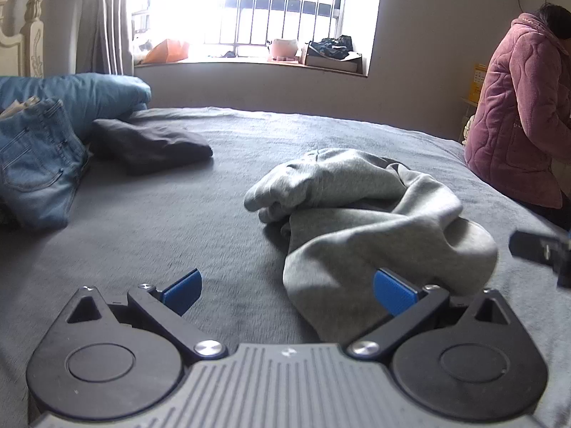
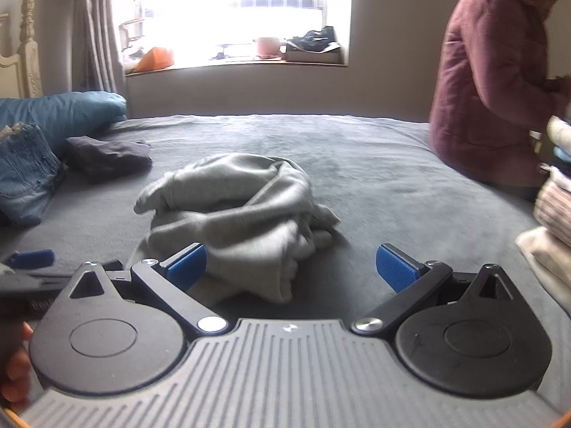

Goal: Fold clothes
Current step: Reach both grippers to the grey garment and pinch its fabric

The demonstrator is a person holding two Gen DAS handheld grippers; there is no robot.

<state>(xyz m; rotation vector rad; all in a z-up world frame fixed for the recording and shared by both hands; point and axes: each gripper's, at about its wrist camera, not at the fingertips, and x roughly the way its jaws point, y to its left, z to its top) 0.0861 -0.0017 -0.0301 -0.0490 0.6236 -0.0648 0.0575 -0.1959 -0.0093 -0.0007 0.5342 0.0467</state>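
On the far left of the bed (image 1: 178,214), folded denim jeans (image 1: 32,164) and a dark folded garment (image 1: 150,146) lie done; I judge the crumpled grey sweatshirt (image 1: 357,214) mid-bed is next. My left gripper (image 1: 287,290) is spread, empty, one pad at the soft fleece's near edge. My right gripper (image 2: 291,265) is released too, just short of the heap. Next: find a hem, spread it flat. Far right, a person in a quilted pink jacket (image 1: 514,117).

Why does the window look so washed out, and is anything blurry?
Left wrist view: window blown out by backlight, bars still visible; grey garment fairly sharp. Right wrist view: window nearly pure white; grey garment slightly smeared; both views bend the bed edge.
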